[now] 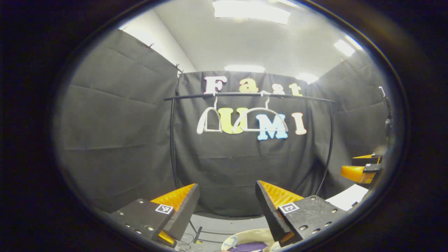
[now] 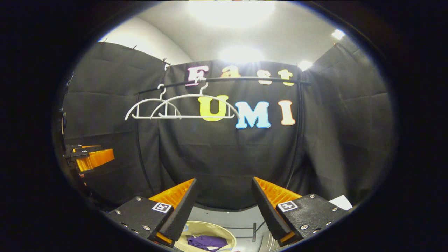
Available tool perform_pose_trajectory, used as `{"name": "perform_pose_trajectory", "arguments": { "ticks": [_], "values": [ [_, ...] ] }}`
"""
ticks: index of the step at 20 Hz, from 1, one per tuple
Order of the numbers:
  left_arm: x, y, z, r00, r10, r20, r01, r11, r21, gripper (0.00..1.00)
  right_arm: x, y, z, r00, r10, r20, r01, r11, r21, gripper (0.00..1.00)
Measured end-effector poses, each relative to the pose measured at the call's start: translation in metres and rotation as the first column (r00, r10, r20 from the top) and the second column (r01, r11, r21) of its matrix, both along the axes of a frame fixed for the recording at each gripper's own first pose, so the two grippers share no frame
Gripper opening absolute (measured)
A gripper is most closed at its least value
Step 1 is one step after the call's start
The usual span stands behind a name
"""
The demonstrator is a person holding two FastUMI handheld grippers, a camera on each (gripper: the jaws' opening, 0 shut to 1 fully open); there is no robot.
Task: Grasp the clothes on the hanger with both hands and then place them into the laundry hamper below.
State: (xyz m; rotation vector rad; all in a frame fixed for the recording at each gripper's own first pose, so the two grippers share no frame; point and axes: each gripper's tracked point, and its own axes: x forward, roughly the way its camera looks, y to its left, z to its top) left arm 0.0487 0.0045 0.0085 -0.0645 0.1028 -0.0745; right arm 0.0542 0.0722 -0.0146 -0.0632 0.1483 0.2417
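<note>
Two bare white hangers hang from a black rail on the back wall. Below, a purple garment lies inside a cream round hamper on the floor. My left gripper is open above the hamper with nothing between its fingers. My right gripper is open too, also empty, hovering over the hamper. The right gripper shows at the far right of the left gripper view, and the left gripper at the far left of the right gripper view.
The rail stands on black uprights in front of the cloth wall. A white sheet lies on the grey floor at the right. Black cables run across the floor beside the hamper.
</note>
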Motion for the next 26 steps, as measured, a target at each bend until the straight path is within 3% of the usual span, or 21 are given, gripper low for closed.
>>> {"name": "perform_pose_trajectory", "arguments": {
  "ticks": [7, 15, 20, 23, 24, 26],
  "values": [
    [-0.039, 0.002, 0.051, 0.995, 0.035, 0.088, -0.036, 0.999, 0.004, 0.97, -0.024, -0.048, 0.06, 0.986, -0.069, 0.151, 0.066, 0.998, 0.02, 0.93],
    [-0.084, -0.014, 0.084, 0.99, 0.065, 0.127, -0.069, 0.997, 0.022, 0.97, -0.061, -0.102, 0.078, 0.973, -0.143, 0.182, 0.127, 0.987, 0.096, 0.92],
    [-0.107, -0.02, 0.103, 0.983, 0.092, 0.157, -0.097, 0.995, 0.026, 0.97, -0.082, -0.117, 0.082, 0.972, -0.147, 0.18, 0.126, 0.984, 0.123, 0.92],
    [-0.118, -0.02, 0.106, 0.984, 0.099, 0.149, -0.104, 0.994, 0.027, 0.88, -0.09, -0.122, 0.085, 0.97, -0.153, 0.191, 0.129, 0.982, 0.135, 0.94],
    [-0.119, -0.018, 0.108, 0.983, 0.104, 0.151, -0.11, 0.993, 0.034, 0.97, -0.092, -0.124, 0.085, 0.969, -0.158, 0.191, 0.133, 0.982, 0.136, 0.94],
    [-0.122, -0.017, 0.11, 0.983, 0.107, 0.151, -0.114, 0.993, 0.039, 0.93, -0.096, -0.126, 0.085, 0.968, -0.161, 0.191, 0.134, 0.98, 0.145, 0.92]
  ]
}}
